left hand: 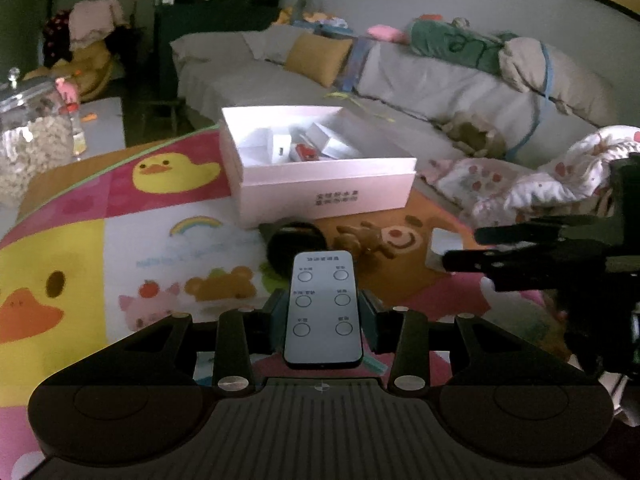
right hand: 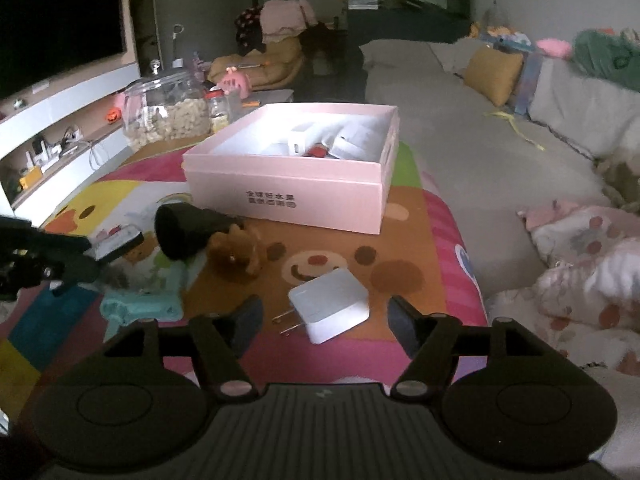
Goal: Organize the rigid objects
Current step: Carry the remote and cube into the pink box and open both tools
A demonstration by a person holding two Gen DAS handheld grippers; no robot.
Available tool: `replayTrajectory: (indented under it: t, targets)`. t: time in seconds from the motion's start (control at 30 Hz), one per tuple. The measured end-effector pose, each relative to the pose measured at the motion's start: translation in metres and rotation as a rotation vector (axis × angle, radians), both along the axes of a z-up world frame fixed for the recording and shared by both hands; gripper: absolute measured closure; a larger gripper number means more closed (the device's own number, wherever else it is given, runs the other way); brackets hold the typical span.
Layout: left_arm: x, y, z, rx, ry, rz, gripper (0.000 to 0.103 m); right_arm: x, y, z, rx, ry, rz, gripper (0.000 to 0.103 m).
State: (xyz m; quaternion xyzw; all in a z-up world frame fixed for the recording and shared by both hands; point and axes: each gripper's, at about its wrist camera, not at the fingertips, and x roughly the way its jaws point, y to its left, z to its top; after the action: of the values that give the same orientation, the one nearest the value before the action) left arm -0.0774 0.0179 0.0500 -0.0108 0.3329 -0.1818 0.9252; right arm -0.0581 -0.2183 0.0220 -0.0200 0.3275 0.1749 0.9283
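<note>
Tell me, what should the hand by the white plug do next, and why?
Probably lower the right gripper and close its fingers on the white charger. The fingers stand open on either side of it, it lies loose on the mat, and the pink box waits beyond.

The remote is pale grey with six round buttons ringed in dark grey. The box is pink outside and white inside, with dark print on its front wall. The charger, low in the right wrist view, is white. The mat is a patchwork of pink, yellow, white and brown, printed with yellow ducks, a rainbow, a pink pig and a brown bear face. The cushion, in the upper middle of the left wrist view, is mustard yellow. The cone is black; the toy beside it is brown. Both grippers are black.
</note>
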Motion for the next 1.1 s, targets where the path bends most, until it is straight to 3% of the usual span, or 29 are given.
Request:
replayTrajectory:
  t: [0.23, 0.33, 0.43, 0.57, 0.7, 0.8, 0.87, 0.93, 1.0, 1.1]
  targets:
    - [-0.001, -0.008, -0.002, 0.005, 0.009, -0.028, 0.06, 0.023, 0.015, -0.013, -0.04, 0.033, 0.045, 0.033]
    - [-0.002, -0.008, 0.0, 0.005, -0.002, -0.026, 0.06, 0.021, 0.015, -0.01, -0.036, 0.038, 0.054, 0.053]
    - [-0.002, -0.007, 0.005, 0.007, -0.024, -0.021, 0.06, 0.014, 0.012, -0.001, 0.002, 0.027, 0.061, 0.053]
    - [0.005, -0.003, 0.025, -0.017, -0.101, -0.014, 0.06, 0.004, 0.011, 0.026, 0.046, -0.047, 0.073, 0.053]
    - [0.027, -0.004, 0.062, -0.012, -0.242, -0.014, 0.06, 0.004, 0.013, 0.063, 0.097, -0.17, 0.066, 0.053]
    - [0.06, -0.008, 0.098, -0.011, -0.348, 0.007, 0.06, 0.021, 0.02, 0.091, 0.1, -0.261, 0.038, 0.053]
    - [0.091, -0.013, 0.115, -0.022, -0.355, 0.019, 0.059, 0.042, 0.023, 0.108, 0.131, -0.296, 0.02, 0.052]
    - [0.125, -0.019, 0.117, -0.004, -0.315, 0.04, 0.059, 0.065, 0.023, 0.12, 0.171, -0.282, -0.011, 0.05]
    - [0.154, -0.024, 0.108, 0.012, -0.256, 0.073, 0.059, 0.075, 0.02, 0.123, 0.195, -0.27, -0.07, 0.032]
    - [0.169, -0.017, 0.089, -0.028, -0.221, 0.097, 0.059, 0.067, 0.01, 0.106, 0.197, -0.272, -0.091, 0.021]
